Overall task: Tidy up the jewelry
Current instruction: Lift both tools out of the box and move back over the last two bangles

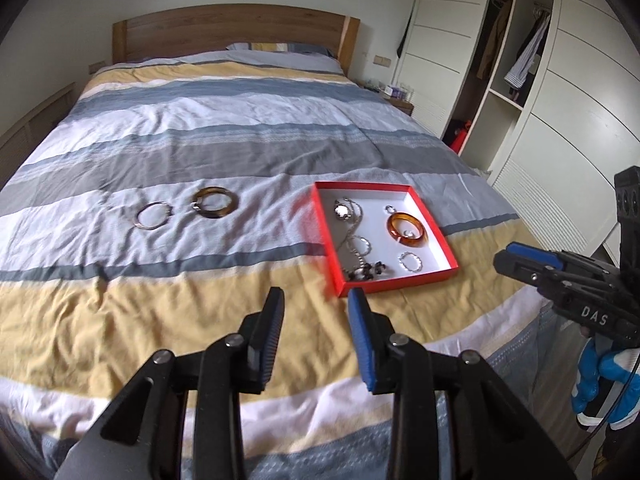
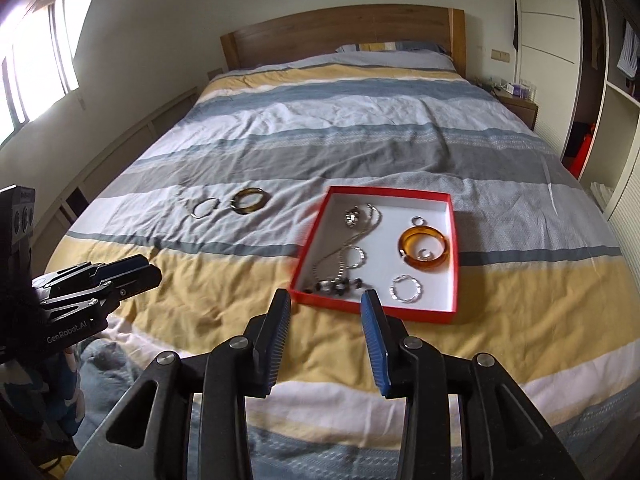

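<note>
Jewelry mostly inside a red box (image 2: 447, 307) on the striped bedspread (image 2: 360, 148): amber bangle (image 2: 426, 253), silver chain (image 2: 352, 240), dark beads (image 2: 340, 286), small wire bracelet (image 2: 405, 289) near the front corner. Two more pieces loose on the cover, well left of the box: brown bangle (image 1: 215, 202) and, just beside it, thin silver bangle (image 1: 153, 216). Left gripper (image 1: 316, 300) spread apart, empty, hovering above the bed just short of the box. Right gripper (image 2: 326, 302) likewise parted, gripping nothing, at the box's near edge.

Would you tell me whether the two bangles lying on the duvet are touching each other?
Apart: the right wrist view shows duvet between the thin silver bangle and the brown bangle.
</note>
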The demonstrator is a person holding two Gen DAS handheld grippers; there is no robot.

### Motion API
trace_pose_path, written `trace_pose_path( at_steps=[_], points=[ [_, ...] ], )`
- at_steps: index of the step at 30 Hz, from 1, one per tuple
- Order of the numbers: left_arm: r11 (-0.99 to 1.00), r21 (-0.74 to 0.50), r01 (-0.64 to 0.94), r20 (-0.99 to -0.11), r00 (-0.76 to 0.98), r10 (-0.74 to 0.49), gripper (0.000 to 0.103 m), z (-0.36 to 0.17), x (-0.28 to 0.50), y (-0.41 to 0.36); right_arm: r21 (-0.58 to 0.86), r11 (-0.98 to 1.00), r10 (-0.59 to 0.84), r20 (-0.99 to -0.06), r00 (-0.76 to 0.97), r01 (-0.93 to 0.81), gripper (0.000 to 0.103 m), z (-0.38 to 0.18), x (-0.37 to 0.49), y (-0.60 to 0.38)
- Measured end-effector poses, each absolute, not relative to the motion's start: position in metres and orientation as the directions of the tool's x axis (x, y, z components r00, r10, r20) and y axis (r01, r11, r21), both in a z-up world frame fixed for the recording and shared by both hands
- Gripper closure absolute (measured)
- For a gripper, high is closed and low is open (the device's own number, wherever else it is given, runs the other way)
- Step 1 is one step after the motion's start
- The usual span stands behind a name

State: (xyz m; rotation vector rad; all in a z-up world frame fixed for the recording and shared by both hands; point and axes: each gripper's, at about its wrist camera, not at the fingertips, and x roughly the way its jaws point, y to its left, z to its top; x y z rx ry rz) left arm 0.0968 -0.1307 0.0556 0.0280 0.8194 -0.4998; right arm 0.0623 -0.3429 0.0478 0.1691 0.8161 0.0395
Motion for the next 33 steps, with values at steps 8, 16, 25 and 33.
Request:
trace_pose_path(
  at_steps=[8, 16, 25, 33],
  points=[
    [0.929, -0.164, 0.332, -0.686, 0.638, -0.35, 0.071, 0.065, 0.057, -0.058, 0.167, 0.986, 0.126, -0.692, 0.711, -0.013, 0.065, 0.064, 0.024, -0.299],
    [0.954, -0.17, 0.248, -0.667, 0.683, -0.297, 0.064, 0.072, 0.024, -0.005, 0.176, 0.983, 0.155, -0.646, 0.748, -0.052, 0.063, 0.083, -0.007, -0.277],
    [0.968, -0.194, 0.157, -0.681, 0.689, -0.248, 0.064, 0.064, 0.03, 0.033, 0.179, 0.98, 0.178, -0.635, 0.752, -0.081, 0.06, 0.09, 0.002, -0.268],
    [0.975, -0.196, 0.105, -0.745, 0.63, -0.218, 0.064, 0.022, 0.083, 0.047, 0.178, 0.977, 0.213, -0.717, 0.664, -0.121, 0.06, 0.05, 0.069, -0.252]
  ],
)
